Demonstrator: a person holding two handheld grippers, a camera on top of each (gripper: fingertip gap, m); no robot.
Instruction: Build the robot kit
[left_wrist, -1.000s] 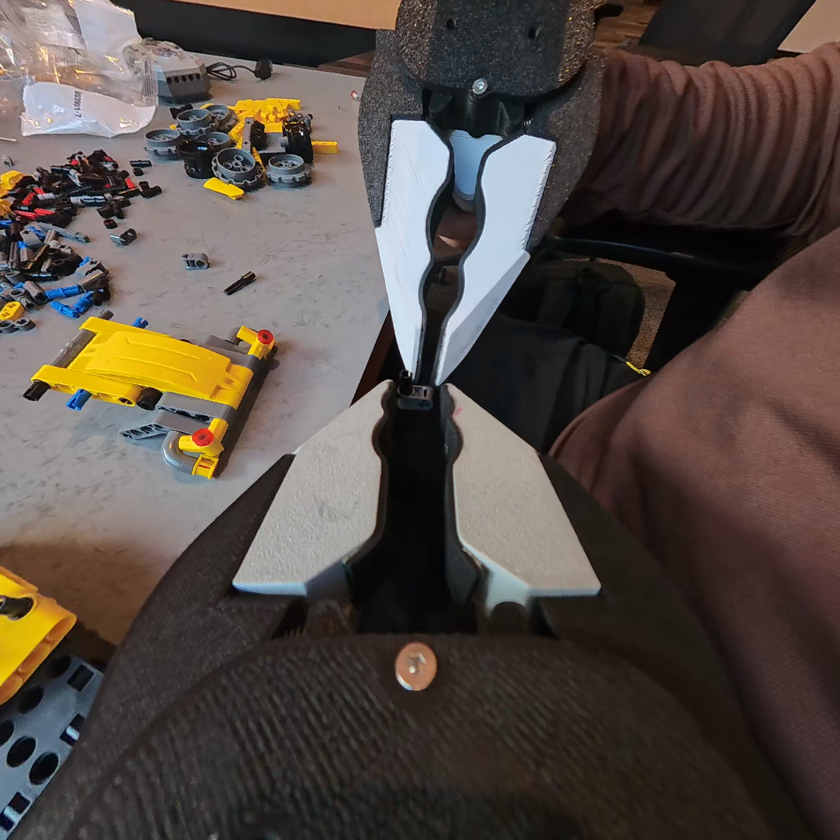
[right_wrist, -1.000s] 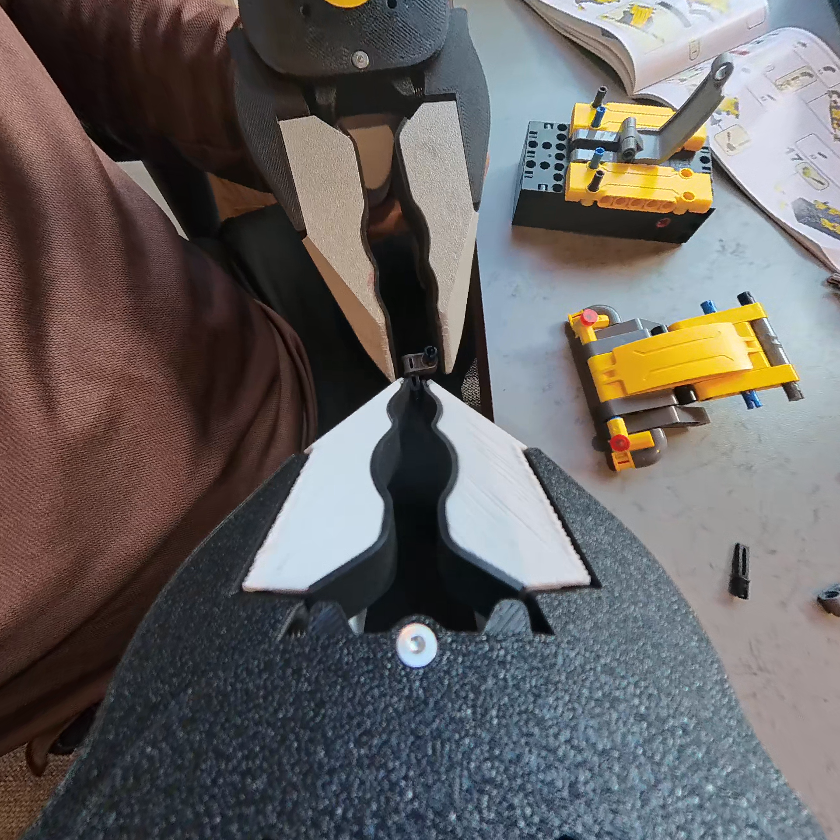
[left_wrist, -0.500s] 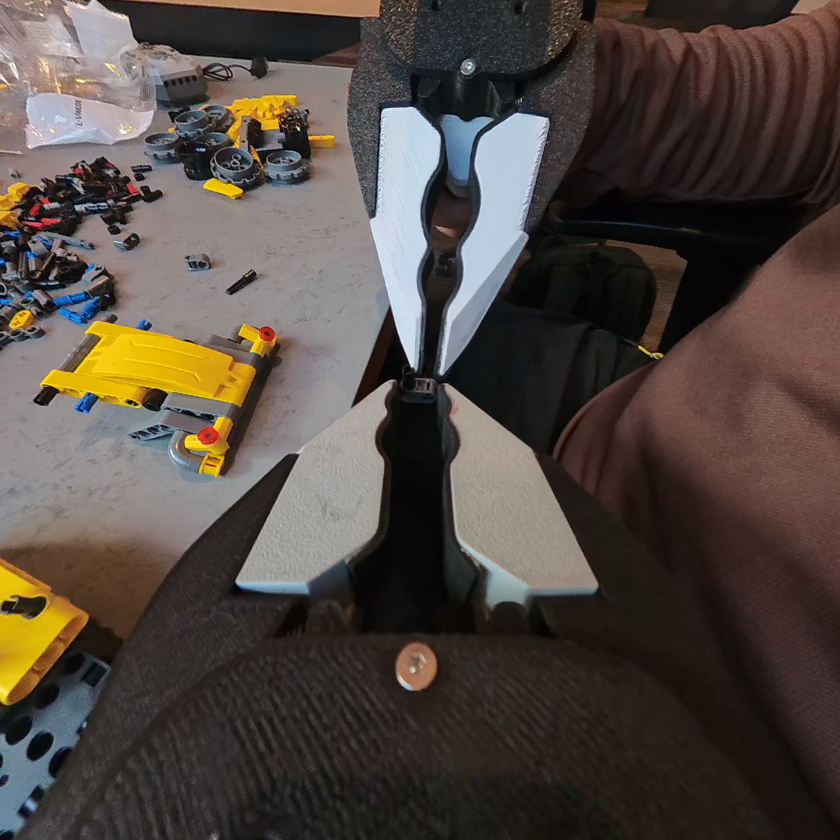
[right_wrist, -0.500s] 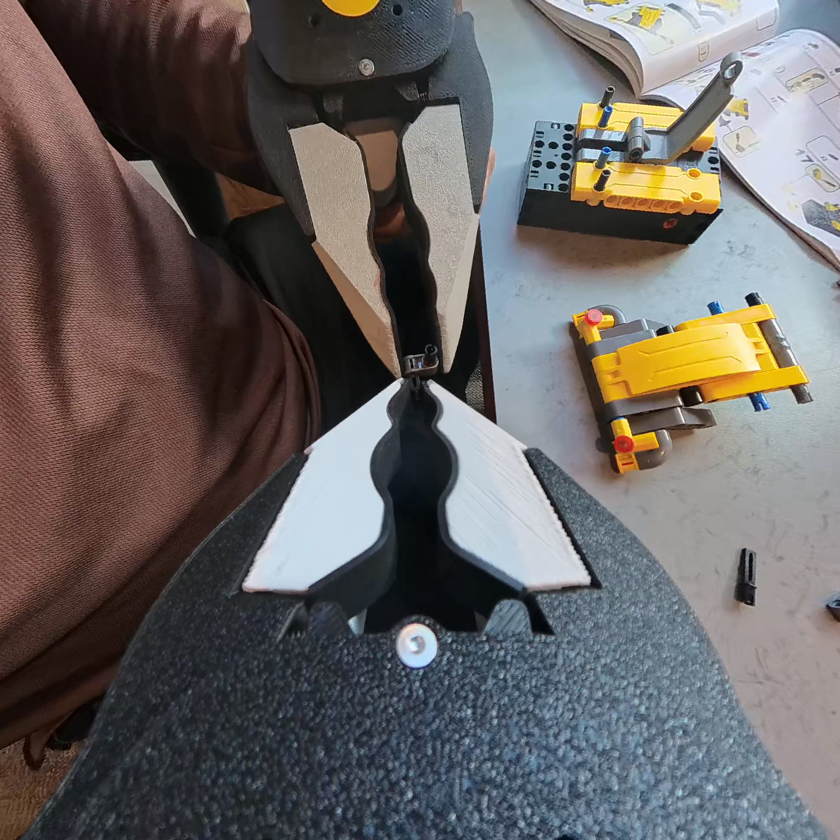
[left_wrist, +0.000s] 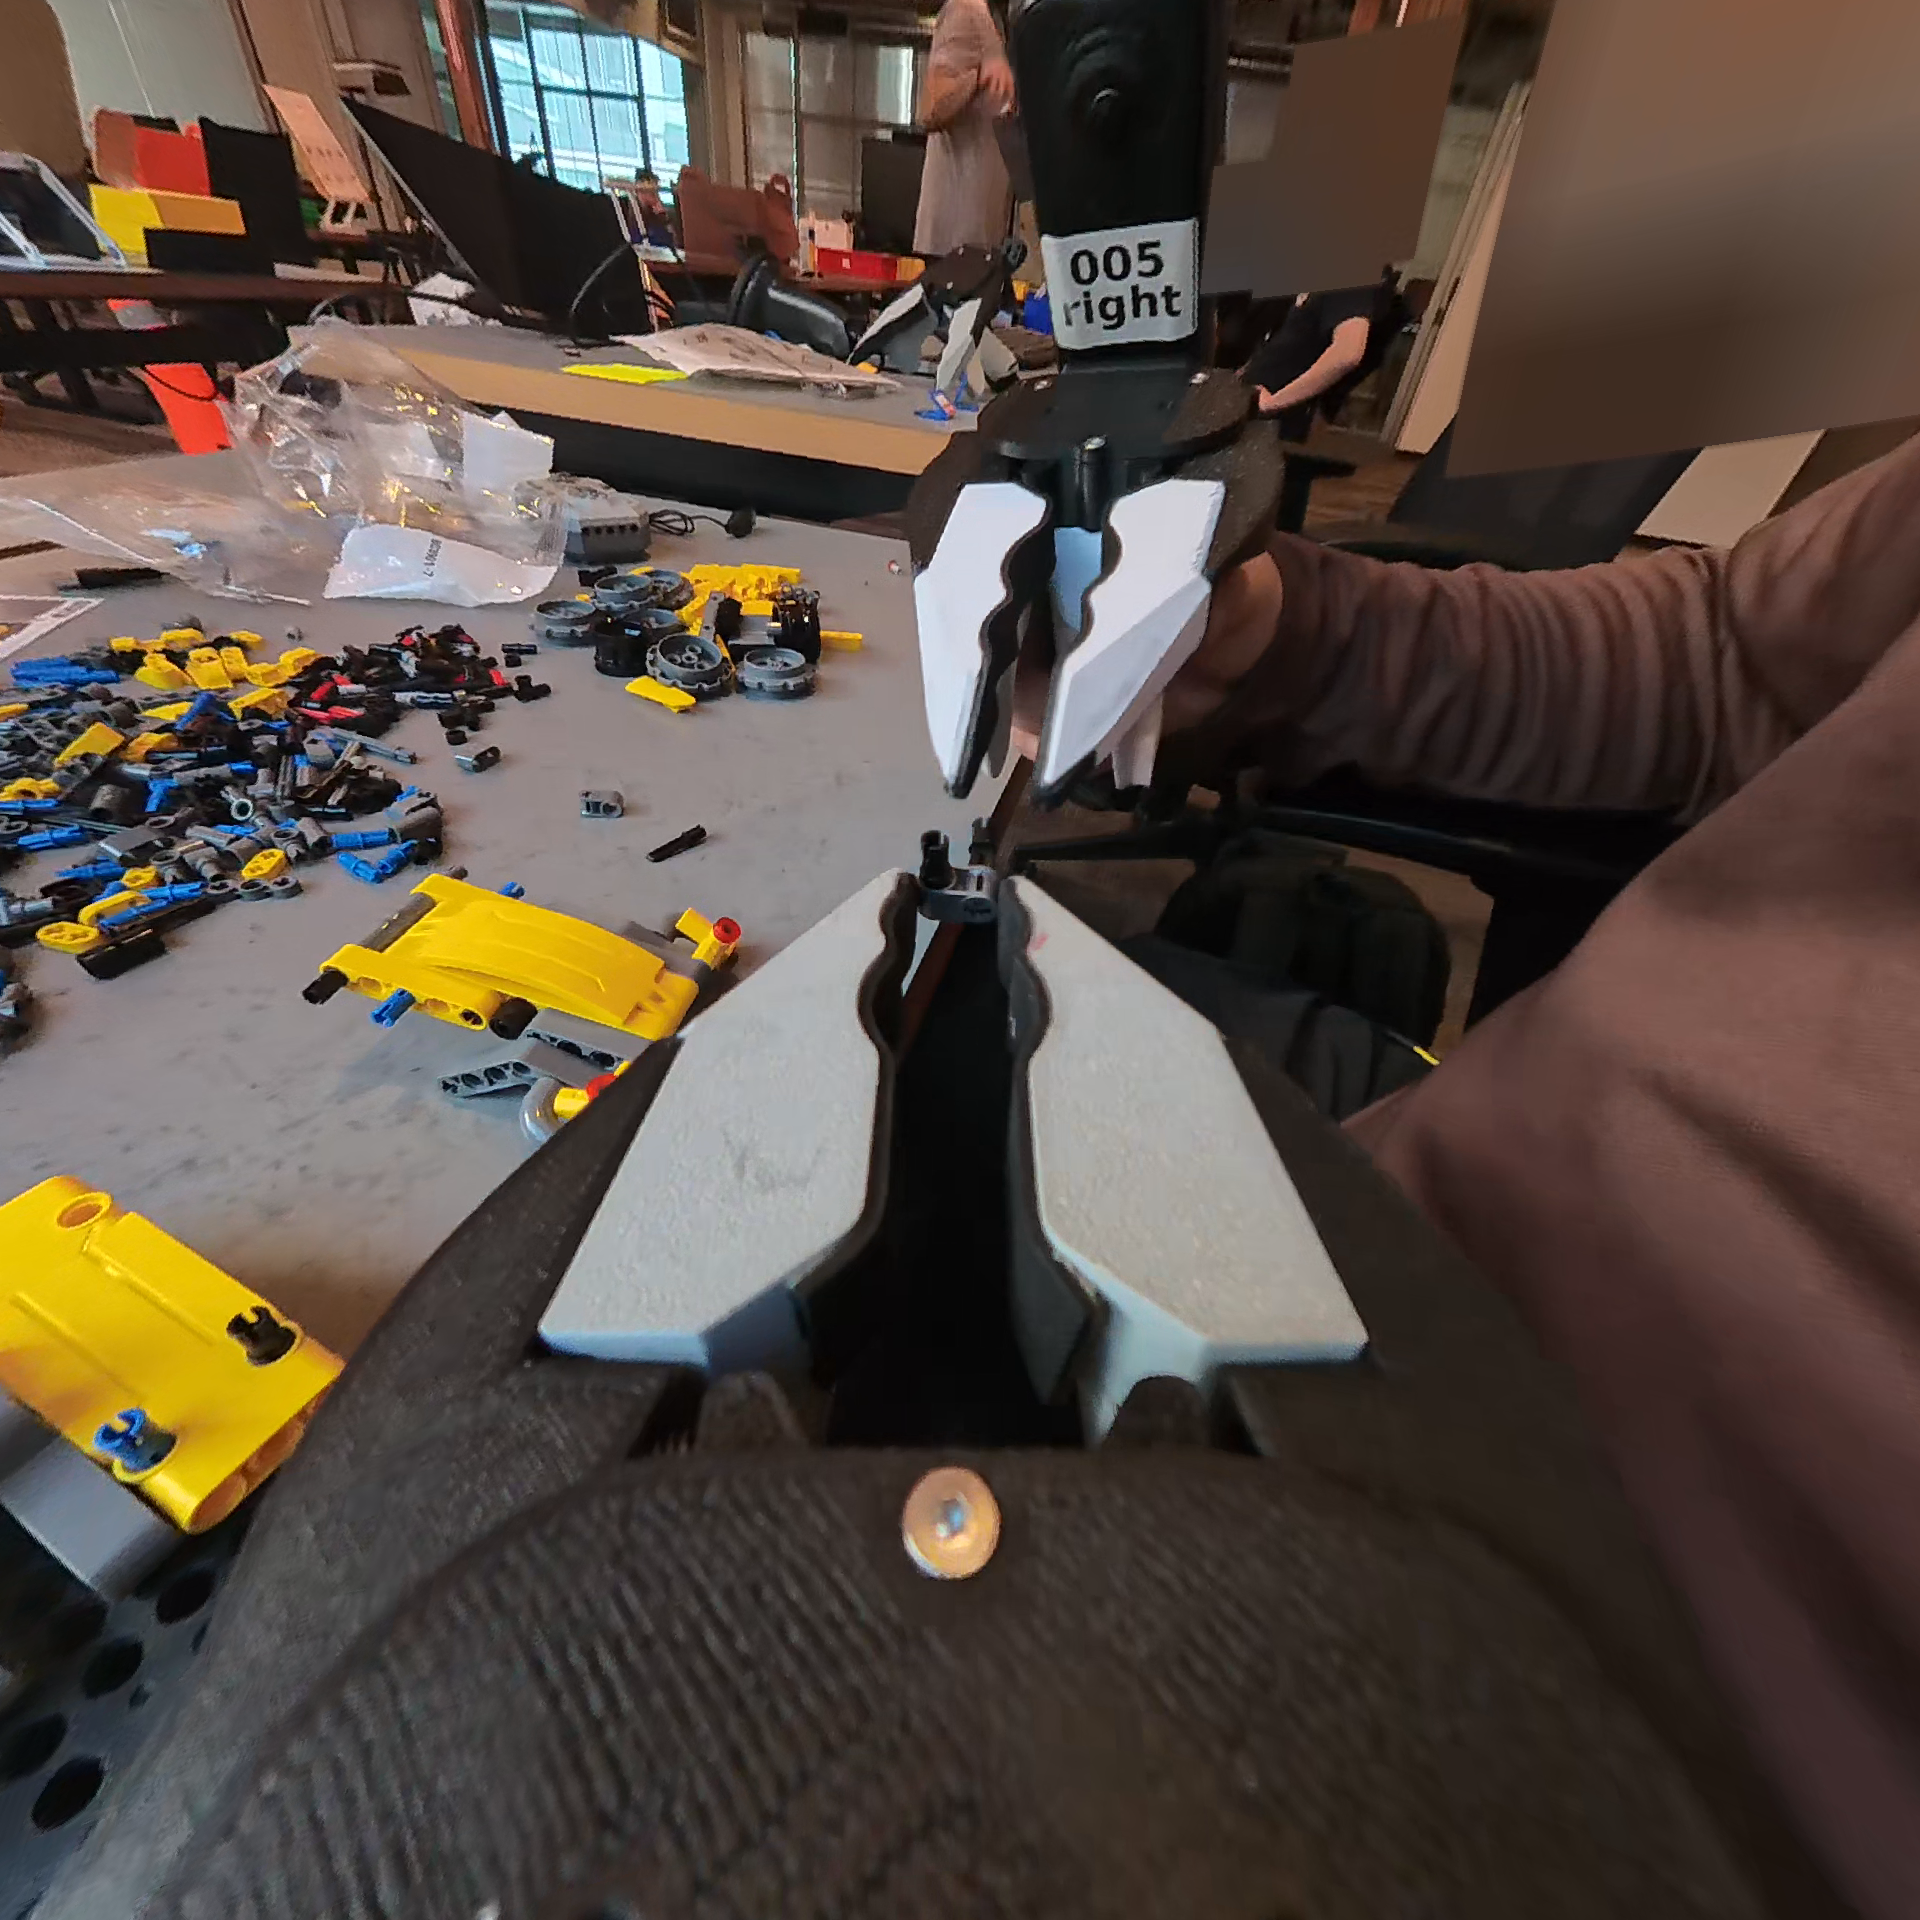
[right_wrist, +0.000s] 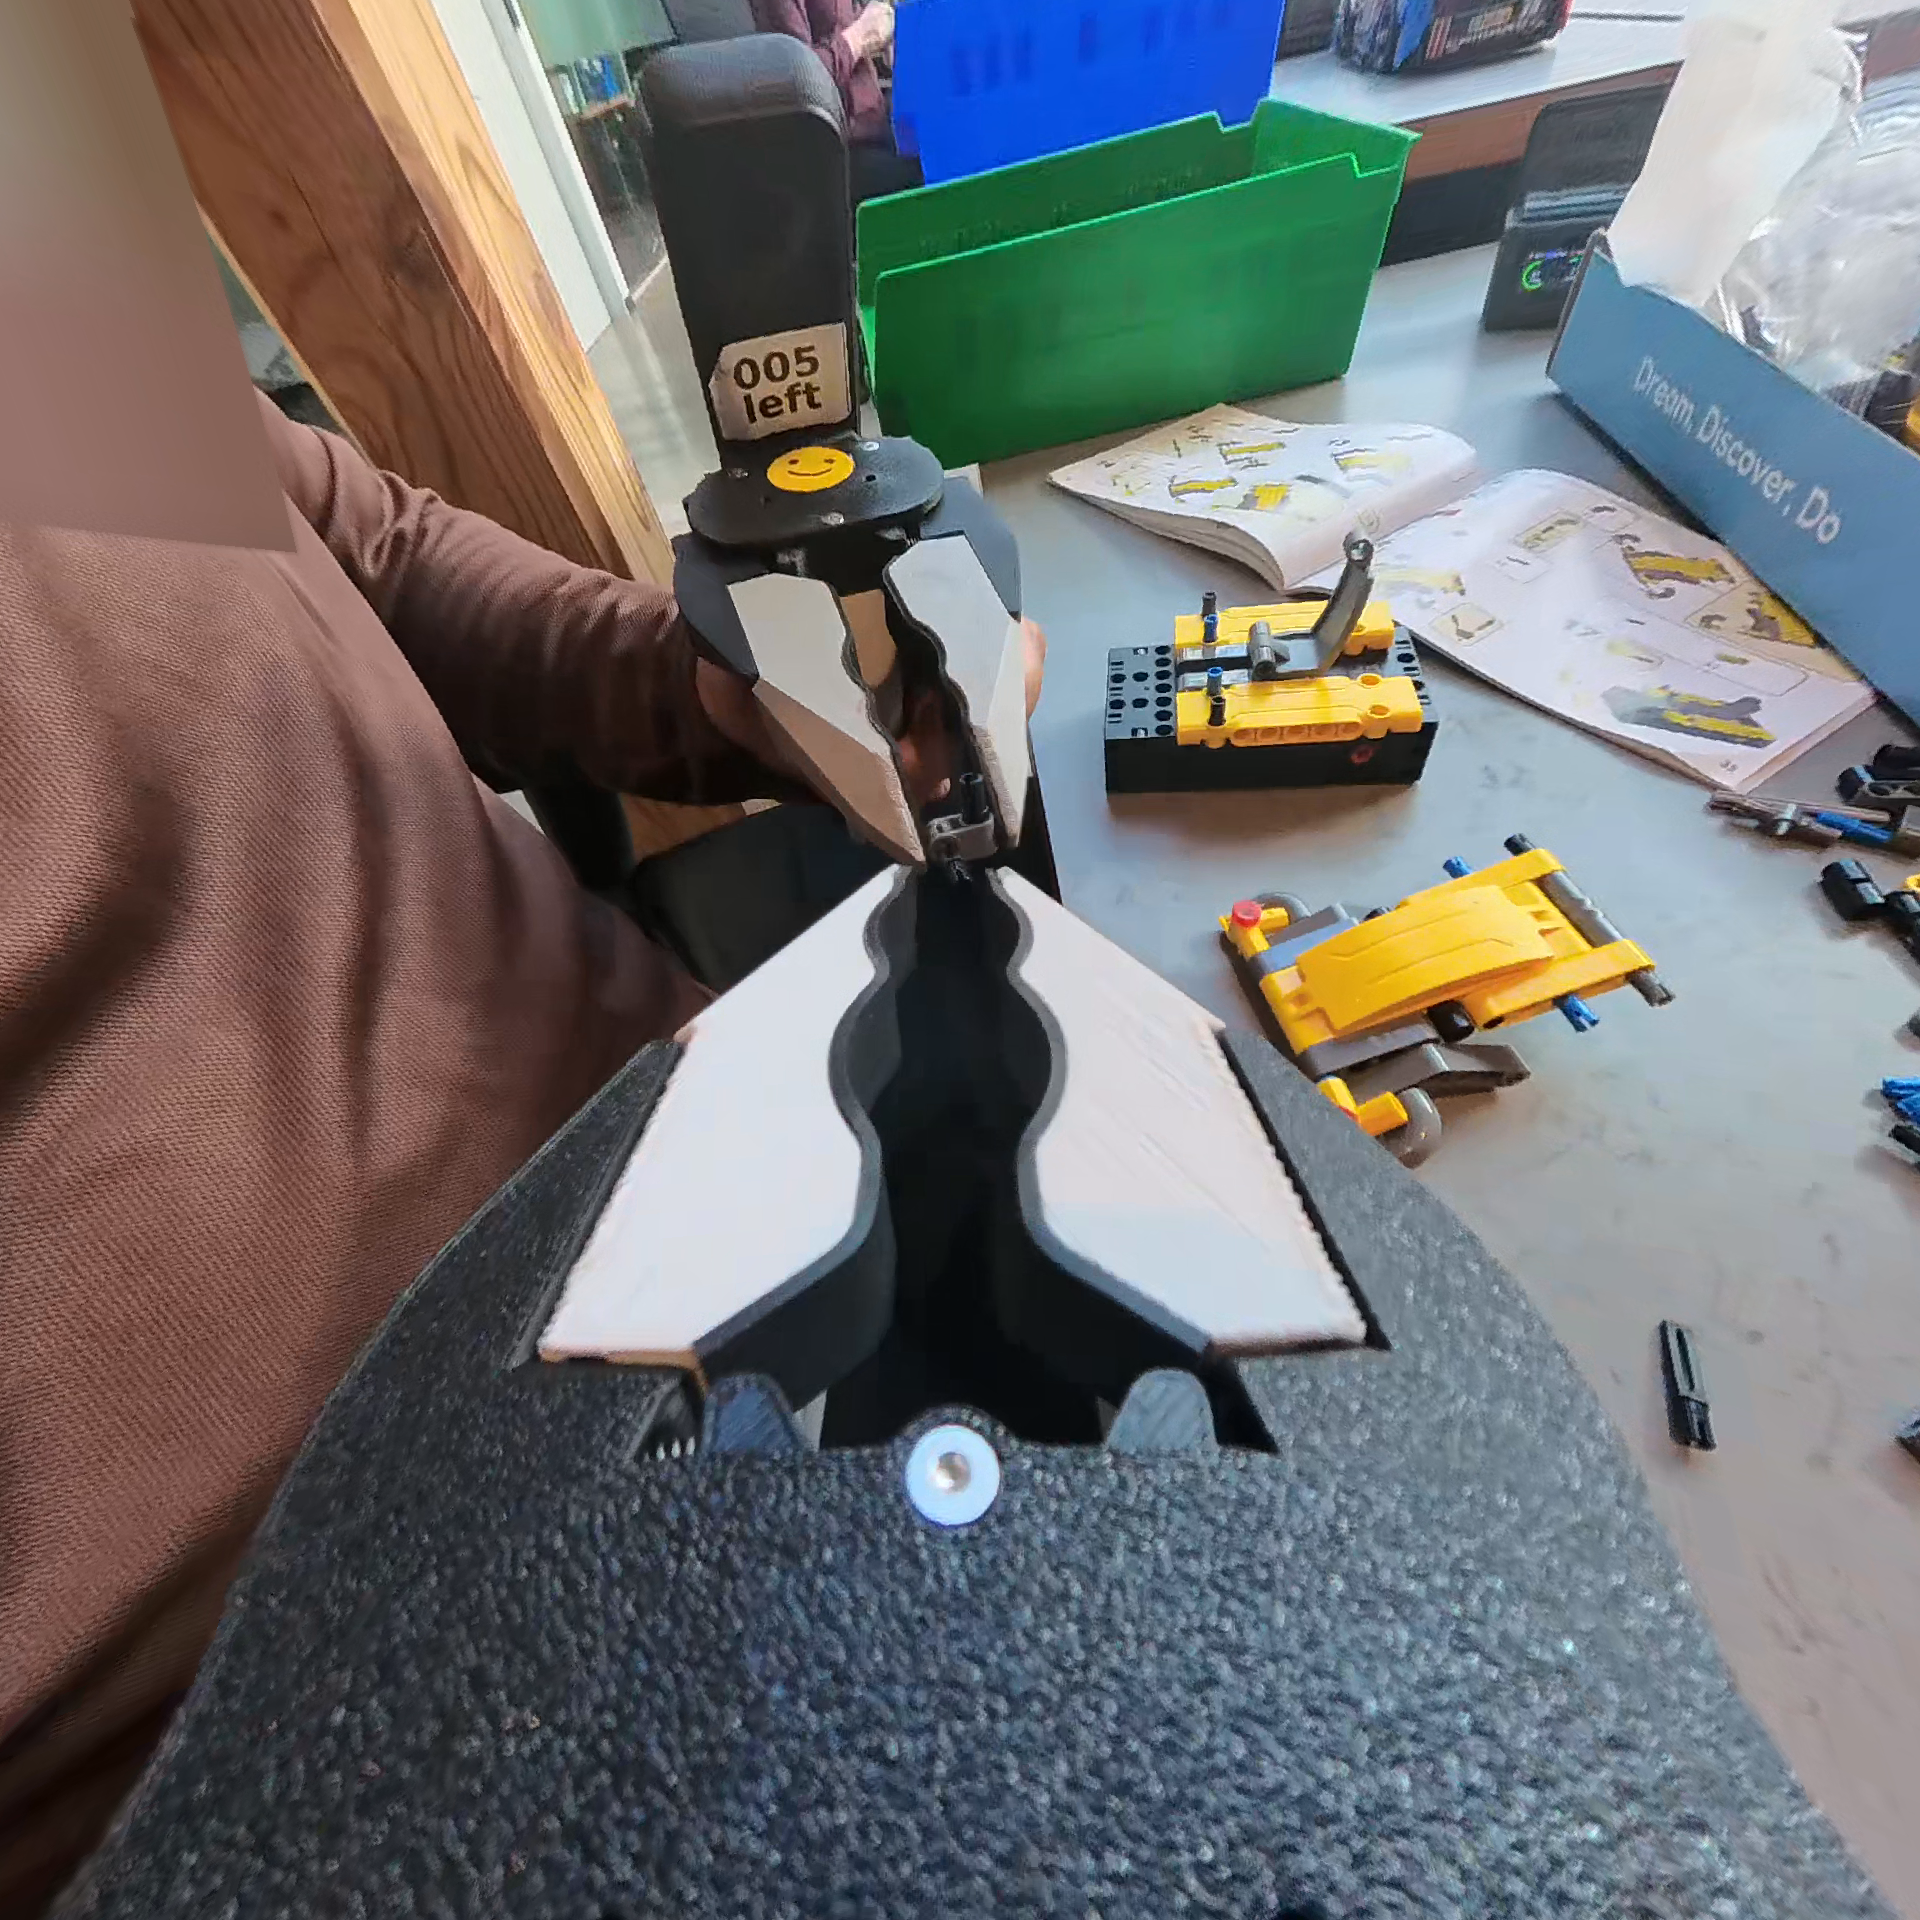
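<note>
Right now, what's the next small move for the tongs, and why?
Probably draw the right tongs back, clear of the grey connector. They stand open just off it, the black pin already sits in it, and the left tongs alone pinch it.

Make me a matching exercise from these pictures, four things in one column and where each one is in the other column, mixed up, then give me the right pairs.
Things:
1. small grey connector piece
2. green bin
3. open instruction booklet
4. clear plastic bag

Places:
A. lying flat behind the black and yellow block
B. crumpled at the far end of the table, beyond the loose pieces
C. pinched between the left gripper fingertips
D. standing behind the booklet

Pairs: 1-C, 2-D, 3-A, 4-B
</note>
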